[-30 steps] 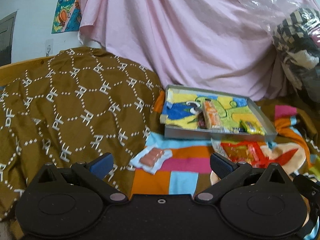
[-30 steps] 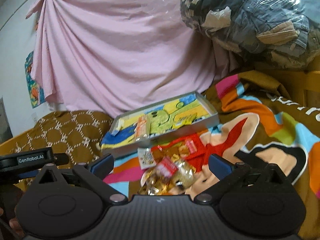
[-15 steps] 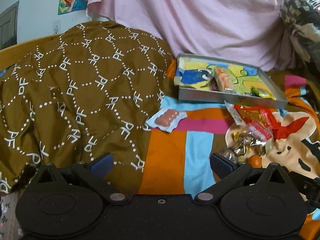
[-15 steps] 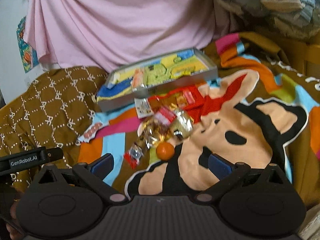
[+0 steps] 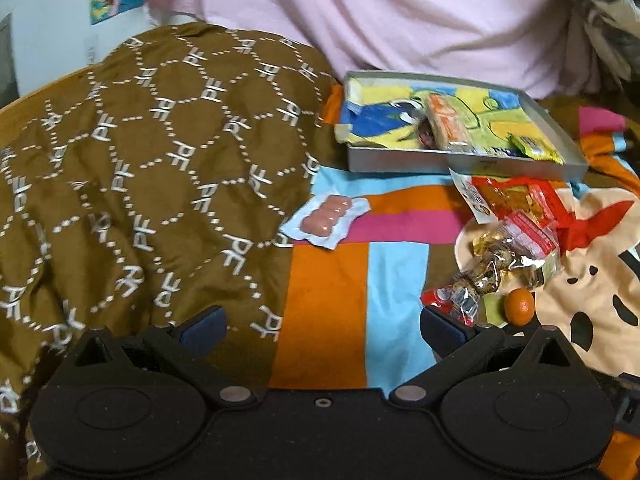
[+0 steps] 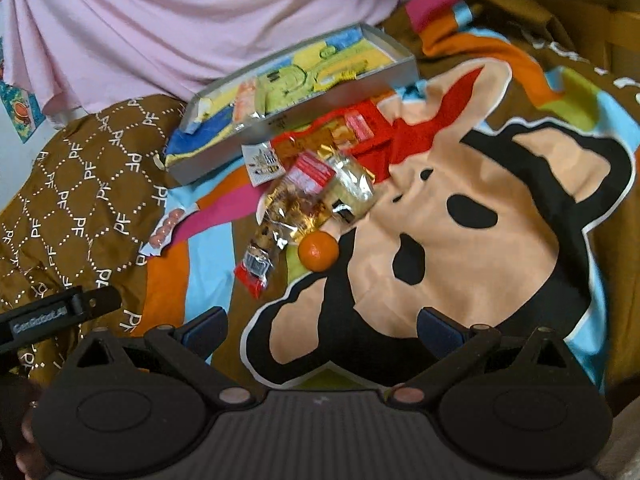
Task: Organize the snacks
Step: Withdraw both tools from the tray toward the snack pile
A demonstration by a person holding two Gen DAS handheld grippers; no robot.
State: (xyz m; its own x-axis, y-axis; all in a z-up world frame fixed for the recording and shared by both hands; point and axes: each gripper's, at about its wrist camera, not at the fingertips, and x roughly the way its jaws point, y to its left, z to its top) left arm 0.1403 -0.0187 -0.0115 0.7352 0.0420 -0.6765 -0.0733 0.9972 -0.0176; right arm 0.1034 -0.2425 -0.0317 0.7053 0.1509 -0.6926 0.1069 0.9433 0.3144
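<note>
Quilted brown blanket point(image 5: 152, 168), crinkly foil snack pile point(image 6: 316, 196), shallow rectangular tray point(image 5: 460, 164), round orange point(image 6: 318, 251)

Crinkled foil snack wrappers point(image 6: 316, 200) are glinting glossy beside a smooth-skinned orange point(image 6: 318, 251). A matt grey cardboard-looking tray point(image 5: 452, 164) is resting on soft printed cloth bedding point(image 5: 328, 312), with pink fabric point(image 5: 360, 12) draping in matt folds behind.

Soft daylight, perhaps slight motion blur
</note>
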